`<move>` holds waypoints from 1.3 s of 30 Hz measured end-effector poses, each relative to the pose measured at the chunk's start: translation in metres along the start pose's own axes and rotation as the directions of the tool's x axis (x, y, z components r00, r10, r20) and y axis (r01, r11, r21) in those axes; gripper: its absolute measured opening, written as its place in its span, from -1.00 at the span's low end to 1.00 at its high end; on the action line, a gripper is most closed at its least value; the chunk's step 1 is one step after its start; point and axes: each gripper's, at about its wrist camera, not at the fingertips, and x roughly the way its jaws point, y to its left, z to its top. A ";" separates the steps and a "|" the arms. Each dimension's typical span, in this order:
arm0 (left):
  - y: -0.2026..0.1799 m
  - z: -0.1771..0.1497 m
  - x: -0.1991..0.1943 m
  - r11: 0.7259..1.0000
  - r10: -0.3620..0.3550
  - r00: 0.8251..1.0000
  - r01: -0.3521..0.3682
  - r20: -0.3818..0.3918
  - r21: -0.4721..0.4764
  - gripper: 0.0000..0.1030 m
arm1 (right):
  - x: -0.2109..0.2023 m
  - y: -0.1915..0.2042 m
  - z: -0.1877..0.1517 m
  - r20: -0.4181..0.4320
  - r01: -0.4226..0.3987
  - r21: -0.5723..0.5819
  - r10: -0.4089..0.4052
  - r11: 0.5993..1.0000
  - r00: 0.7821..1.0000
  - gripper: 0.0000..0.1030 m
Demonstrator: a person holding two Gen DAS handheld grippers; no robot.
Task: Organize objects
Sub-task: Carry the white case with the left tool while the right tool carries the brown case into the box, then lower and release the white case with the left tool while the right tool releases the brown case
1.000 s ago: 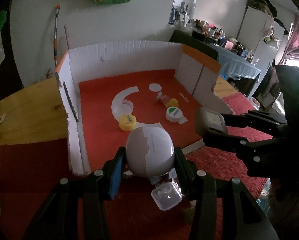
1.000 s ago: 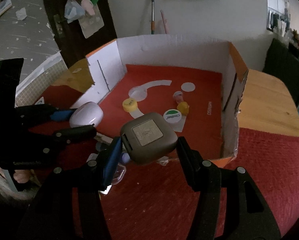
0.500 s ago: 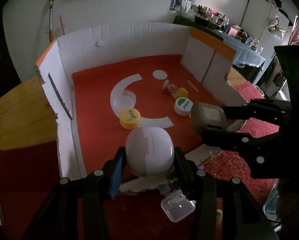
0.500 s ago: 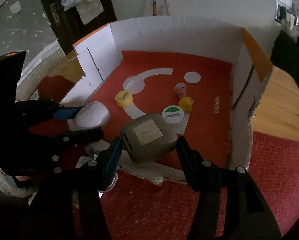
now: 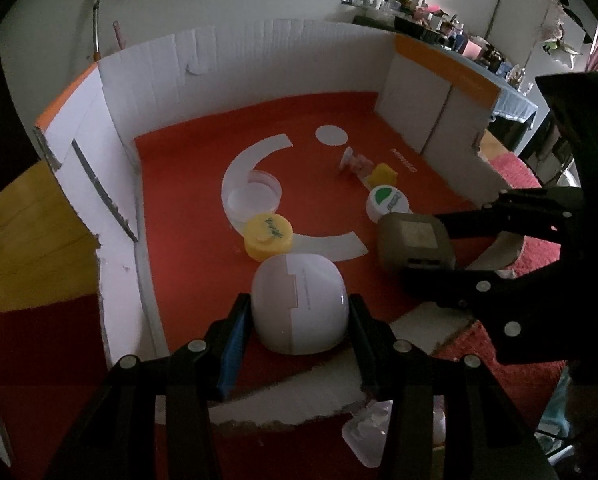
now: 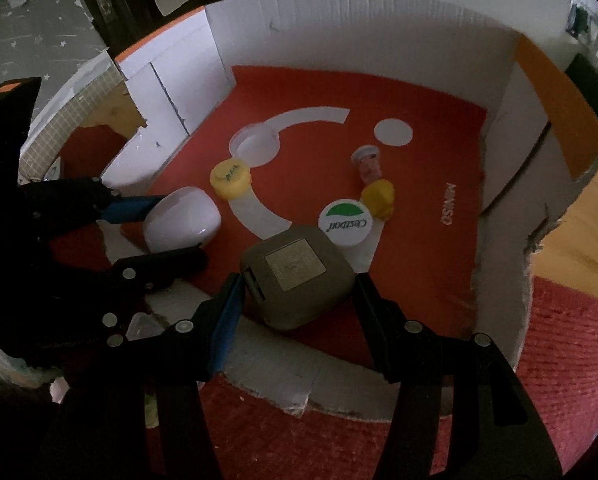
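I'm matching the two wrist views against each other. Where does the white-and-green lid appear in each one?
Left wrist: white-and-green lid, right of centre, just behind the grey case.
Right wrist: same lid, centre, just beyond that case.
Shared landmark: yellow cap.

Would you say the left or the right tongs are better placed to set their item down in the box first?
Left, probably: the white case sits over bare red floor, while the grey case crowds the green-and-white lid.
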 end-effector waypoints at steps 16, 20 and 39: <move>0.009 0.014 0.013 0.999 0.031 0.999 -0.031 0.018 -0.020 -0.03 | 0.007 -0.012 0.011 0.061 0.057 0.015 -0.057 0.998 0.996 0.06; 0.009 0.016 0.016 0.999 0.043 0.999 -0.043 0.025 -0.021 -0.03 | 0.010 -0.014 0.015 0.077 0.074 0.029 -0.076 0.997 0.994 0.06; 0.012 0.025 0.023 0.997 0.075 0.997 -0.074 0.031 -0.033 -0.03 | 0.008 -0.018 0.023 0.150 0.164 0.008 -0.163 0.986 0.975 0.06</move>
